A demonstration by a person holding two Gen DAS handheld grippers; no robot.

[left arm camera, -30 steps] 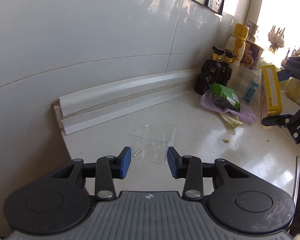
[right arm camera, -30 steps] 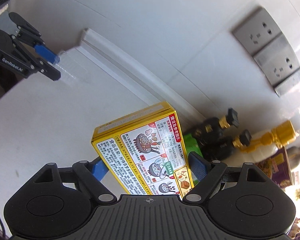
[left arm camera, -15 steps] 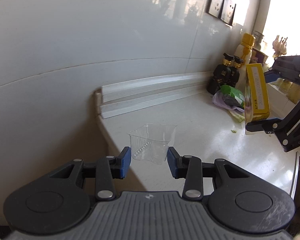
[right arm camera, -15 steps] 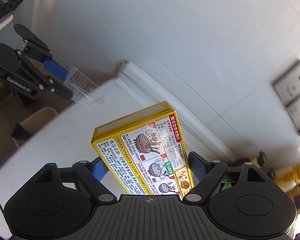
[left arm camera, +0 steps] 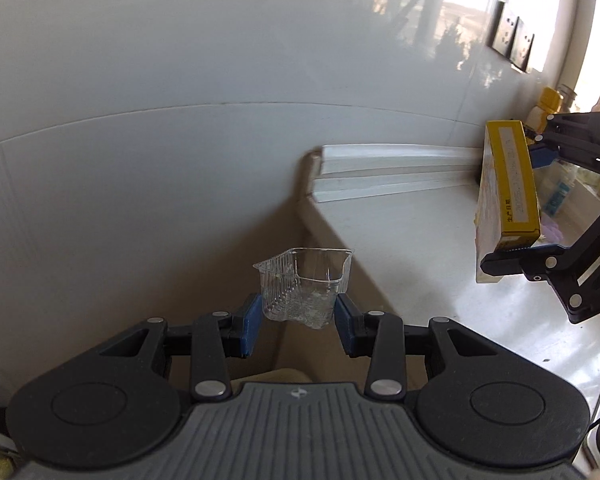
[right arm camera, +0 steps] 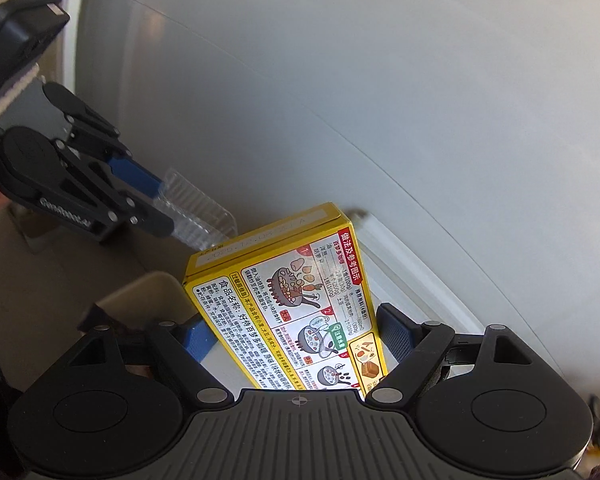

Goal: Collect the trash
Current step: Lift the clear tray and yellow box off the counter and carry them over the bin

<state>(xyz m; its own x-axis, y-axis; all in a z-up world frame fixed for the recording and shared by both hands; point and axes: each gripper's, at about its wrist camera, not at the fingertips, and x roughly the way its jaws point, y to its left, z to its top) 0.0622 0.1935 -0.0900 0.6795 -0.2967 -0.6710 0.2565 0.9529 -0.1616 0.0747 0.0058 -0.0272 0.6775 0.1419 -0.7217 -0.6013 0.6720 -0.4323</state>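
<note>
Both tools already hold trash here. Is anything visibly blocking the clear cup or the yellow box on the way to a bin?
Nothing visible blocks them. The left tool holds the cup past the counter edge, over open floor; the right tool holds the box in open air above the counter. No bin can be made out for certain, so the full path cannot be judged.

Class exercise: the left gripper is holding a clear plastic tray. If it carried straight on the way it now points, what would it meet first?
Probably the grey tiled wall. The left gripper, shut on the clear tray, points past the counter's end, with nothing visible between, though depth is unclear.
</note>
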